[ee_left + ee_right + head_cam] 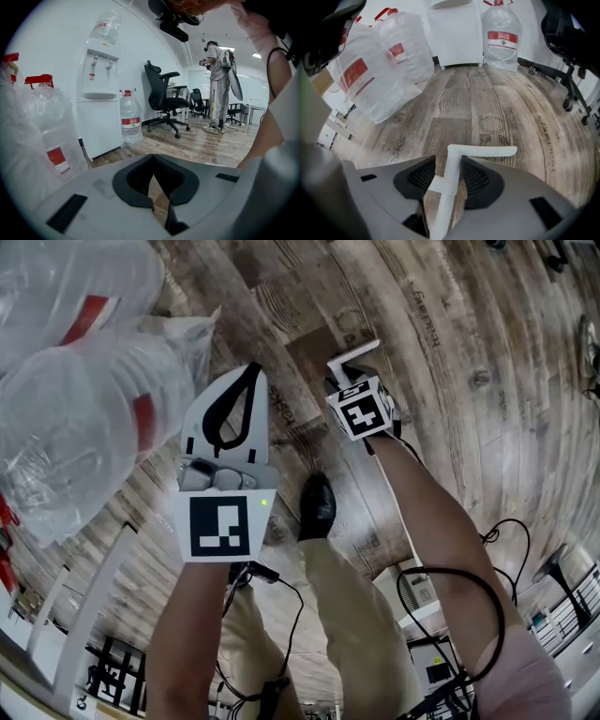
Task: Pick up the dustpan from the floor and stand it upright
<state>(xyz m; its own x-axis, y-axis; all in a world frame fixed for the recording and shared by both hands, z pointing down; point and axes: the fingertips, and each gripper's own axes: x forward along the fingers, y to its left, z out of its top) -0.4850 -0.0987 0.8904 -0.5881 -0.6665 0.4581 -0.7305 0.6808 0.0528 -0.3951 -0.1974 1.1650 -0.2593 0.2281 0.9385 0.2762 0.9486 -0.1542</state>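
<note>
dustpan (480,151) lifted off the wooden floor (506,108), its white handle clenched in the right gripper's (449,160) jaws, left gripper (153,159) jaws closed on nothing, two bagged water jugs (370,79) left, one bare jug (500,35) beside one white dispenser (457,33), one black office chair (164,96)

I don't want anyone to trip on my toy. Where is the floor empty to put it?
The wooden floor is bare ahead of the right hand-held gripper, between the bagged water jugs and the office chair. It is crowded on the left by those jugs and at the back by the water dispenser.
</note>
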